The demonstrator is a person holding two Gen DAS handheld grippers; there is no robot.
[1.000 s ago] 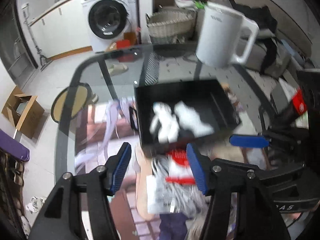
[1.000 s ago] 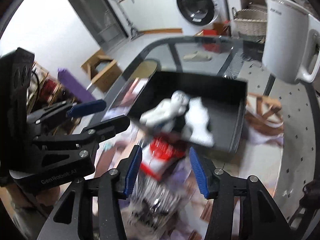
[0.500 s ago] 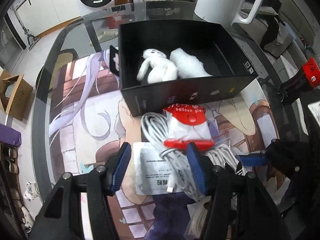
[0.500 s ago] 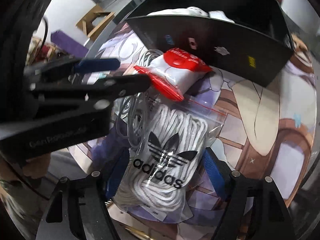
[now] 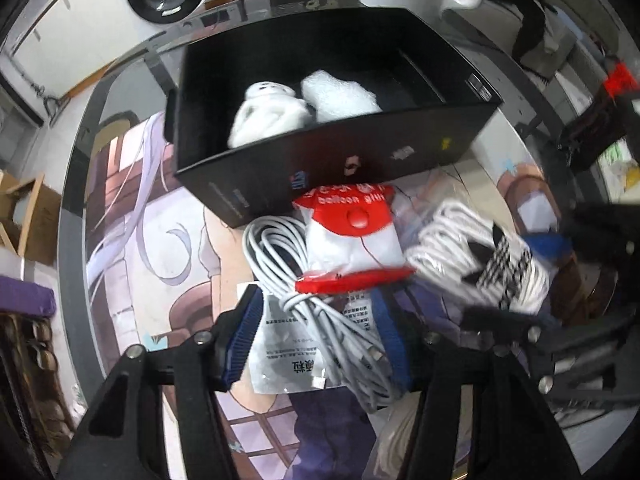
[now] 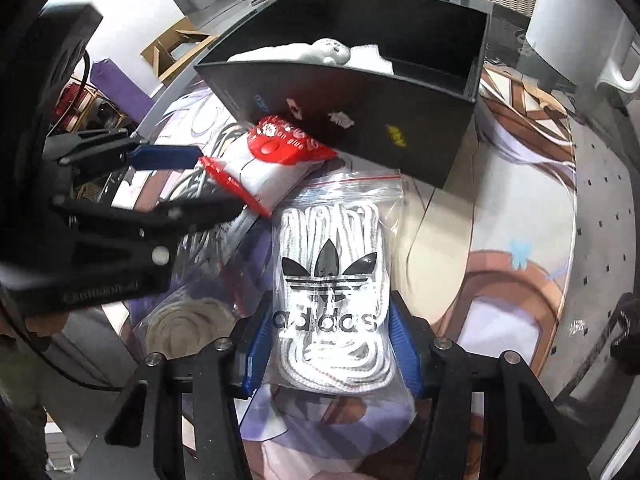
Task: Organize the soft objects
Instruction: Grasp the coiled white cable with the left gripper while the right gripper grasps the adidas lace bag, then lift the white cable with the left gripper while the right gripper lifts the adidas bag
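The right gripper clasps a zip bag of white laces lying before the black box; it looks light, squashy, slippery. The left gripper stands wide around a cable coil.

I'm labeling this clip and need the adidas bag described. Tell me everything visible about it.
The adidas bag is a clear plastic zip pouch with a red seal line on top and a black trefoil logo, stuffed with coiled white laces. It lies flat on the printed mat, in front of the black box. The right gripper straddles its lower end, blue pads at both sides. The red-and-white glue packet overlaps its top left corner.
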